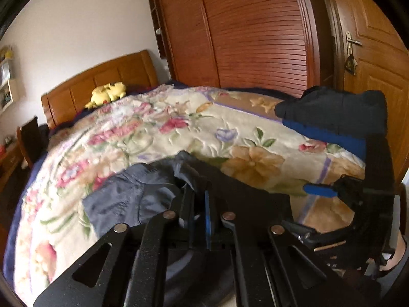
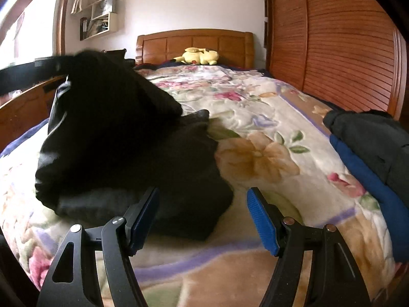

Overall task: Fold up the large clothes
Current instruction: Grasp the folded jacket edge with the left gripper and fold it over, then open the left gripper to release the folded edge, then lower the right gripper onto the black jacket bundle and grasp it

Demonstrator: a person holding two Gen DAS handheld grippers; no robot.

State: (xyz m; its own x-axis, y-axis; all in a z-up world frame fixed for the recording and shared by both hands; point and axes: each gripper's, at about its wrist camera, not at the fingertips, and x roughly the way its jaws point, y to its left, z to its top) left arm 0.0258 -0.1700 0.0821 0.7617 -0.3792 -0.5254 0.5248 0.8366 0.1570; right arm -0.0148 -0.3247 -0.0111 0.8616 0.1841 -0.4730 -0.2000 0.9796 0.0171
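Surface: the bed's floral plush blanket (image 2: 268, 117) is carrying everything; wooden headboard (image 2: 194, 42) at the far end, slatted wooden wardrobe (image 2: 340, 46) along the right edge.
Task item: a dark grey-black garment of soft cloth (image 2: 143, 158) is lying bunched on the left half of the bed, near the foot edge, one part being lifted clear of the blanket.
Left gripper (image 1: 202, 199): its jaws are pinching a fold of that garment, the cloth bunching between the blue pads; the tool is pointing toward the headboard corner.
Right gripper (image 2: 202, 212): its jaws are standing wide with nothing between them, hovering low over the foot edge and pointing up the bed.
Key relation: the garment's near edge is sitting just ahead and to the left of the right gripper; its long axis cannot be told while it is crumpled. The left gripper is the nearer one, being already on the cloth.
Other items: a stack of folded dark and blue clothes (image 2: 378, 148) is resting at the right edge; a yellow plush toy (image 2: 199, 56) is lying against the headboard.
Judgement: the fold is looking barely started; the free gripper probably needs a second edge.
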